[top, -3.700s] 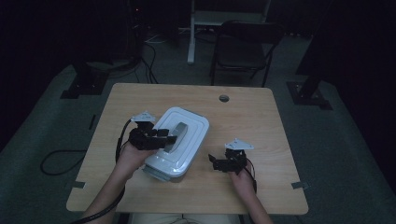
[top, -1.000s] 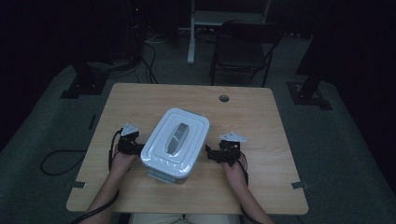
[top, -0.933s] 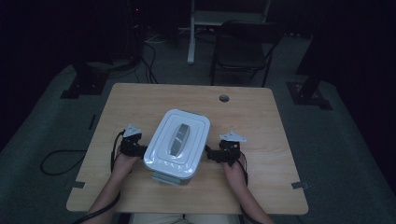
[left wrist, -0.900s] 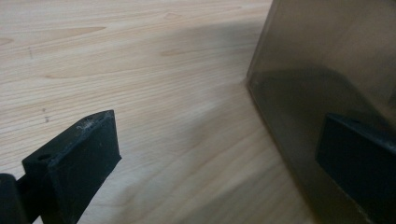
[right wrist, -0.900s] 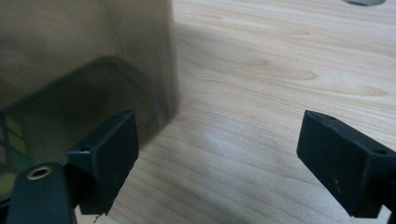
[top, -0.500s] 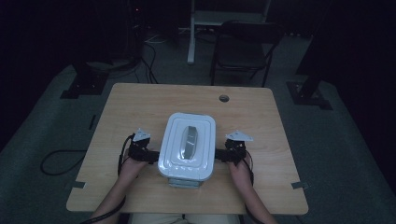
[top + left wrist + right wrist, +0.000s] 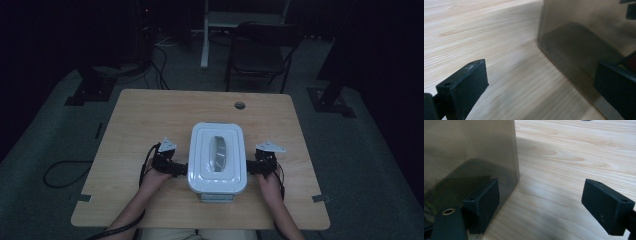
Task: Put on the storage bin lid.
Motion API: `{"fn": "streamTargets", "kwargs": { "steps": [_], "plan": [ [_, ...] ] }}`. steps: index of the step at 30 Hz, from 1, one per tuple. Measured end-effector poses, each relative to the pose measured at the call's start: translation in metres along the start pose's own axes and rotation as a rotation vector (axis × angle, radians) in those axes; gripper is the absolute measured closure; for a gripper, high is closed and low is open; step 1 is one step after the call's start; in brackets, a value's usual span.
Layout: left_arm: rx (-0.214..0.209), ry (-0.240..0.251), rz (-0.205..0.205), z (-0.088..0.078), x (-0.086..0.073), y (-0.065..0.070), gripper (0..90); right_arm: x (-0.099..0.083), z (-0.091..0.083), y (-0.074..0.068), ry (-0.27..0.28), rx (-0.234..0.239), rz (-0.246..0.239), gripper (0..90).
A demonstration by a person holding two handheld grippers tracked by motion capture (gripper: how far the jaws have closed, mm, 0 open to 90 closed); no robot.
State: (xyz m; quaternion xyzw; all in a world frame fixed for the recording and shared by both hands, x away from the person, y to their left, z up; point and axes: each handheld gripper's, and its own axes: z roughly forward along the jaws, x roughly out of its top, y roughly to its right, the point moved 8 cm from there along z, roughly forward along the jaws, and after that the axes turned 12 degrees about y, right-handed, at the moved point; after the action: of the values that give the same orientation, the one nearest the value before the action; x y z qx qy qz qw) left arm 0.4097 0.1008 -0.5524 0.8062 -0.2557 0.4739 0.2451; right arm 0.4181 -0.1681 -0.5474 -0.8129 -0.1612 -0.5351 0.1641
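**Lidded container squared at the table's near centre, a gripper against each side**

Your left gripper (image 7: pixel 176 169) and right gripper (image 7: pixel 252 167) both stand spread, grasping nothing; each presses one jaw flat against a wall of the container (image 7: pixel 218 156). The walls are smooth, glossy and translucent grey under a white rounded-rectangle lid (image 7: pixel 199 150). Uneven pressure could let the jaws slide off or skew the box on the pale wood-grain table (image 7: pixel 150 115).
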Motion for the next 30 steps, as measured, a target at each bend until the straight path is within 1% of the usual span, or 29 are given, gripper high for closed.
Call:
{"fn": "streamTargets", "kwargs": {
  "steps": [3, 4, 5, 8, 9, 12, 15, 18, 20, 21, 23, 25, 30],
  "plan": [
    [-0.012, -0.005, 0.007, 0.004, 0.001, 0.005, 0.6, -0.002, -0.003, 0.006, 0.004, -0.007, 0.014, 14.6],
    [-0.012, -0.005, 0.007, 0.004, 0.001, 0.005, 0.6, -0.002, -0.003, 0.006, 0.004, -0.007, 0.014, 14.6],
    [-0.012, -0.008, 0.017, 0.005, 0.002, 0.007, 0.6, -0.003, -0.005, 0.009, 0.0, -0.01, 0.016, 14.5],
    [-0.014, -0.009, 0.02, 0.007, 0.003, 0.008, 0.6, -0.004, -0.006, 0.012, -0.002, -0.017, 0.018, 14.4],
    [-0.023, -0.011, 0.022, 0.008, 0.003, 0.009, 0.5, -0.004, -0.006, 0.013, -0.003, -0.018, 0.021, 14.4],
    [-0.03, -0.015, 0.018, 0.009, 0.003, 0.009, 0.6, -0.004, -0.007, 0.014, -0.004, -0.021, 0.022, 13.9],
    [-0.028, 0.012, 0.022, 0.009, 0.005, 0.008, 0.5, -0.004, -0.007, 0.014, -0.002, -0.021, 0.024, 13.1],
    [-0.042, 0.016, 0.04, 0.008, 0.004, 0.008, 0.6, -0.004, -0.007, 0.016, 0.008, -0.017, 0.036, 13.1],
    [-0.035, 0.01, 0.047, 0.007, 0.003, 0.006, 0.6, -0.005, -0.008, 0.017, 0.005, -0.027, 0.035, 13.0],
    [-0.033, 0.008, 0.046, 0.006, 0.003, 0.005, 0.6, -0.005, -0.009, 0.018, 0.006, -0.025, 0.036, 13.1],
    [-0.025, 0.013, 0.041, 0.004, 0.004, 0.002, 0.6, -0.005, -0.012, 0.021, 0.008, -0.038, 0.035, 13.1],
    [-0.016, 0.016, 0.043, 0.001, 0.005, -0.003, 0.6, -0.005, -0.014, 0.023, 0.011, -0.035, 0.042, 13.1],
    [-0.006, 0.021, 0.027, -0.005, 0.003, -0.011, 0.6, -0.009, -0.021, 0.03, 0.0, -0.045, 0.036, 13.3]
  ]
}}
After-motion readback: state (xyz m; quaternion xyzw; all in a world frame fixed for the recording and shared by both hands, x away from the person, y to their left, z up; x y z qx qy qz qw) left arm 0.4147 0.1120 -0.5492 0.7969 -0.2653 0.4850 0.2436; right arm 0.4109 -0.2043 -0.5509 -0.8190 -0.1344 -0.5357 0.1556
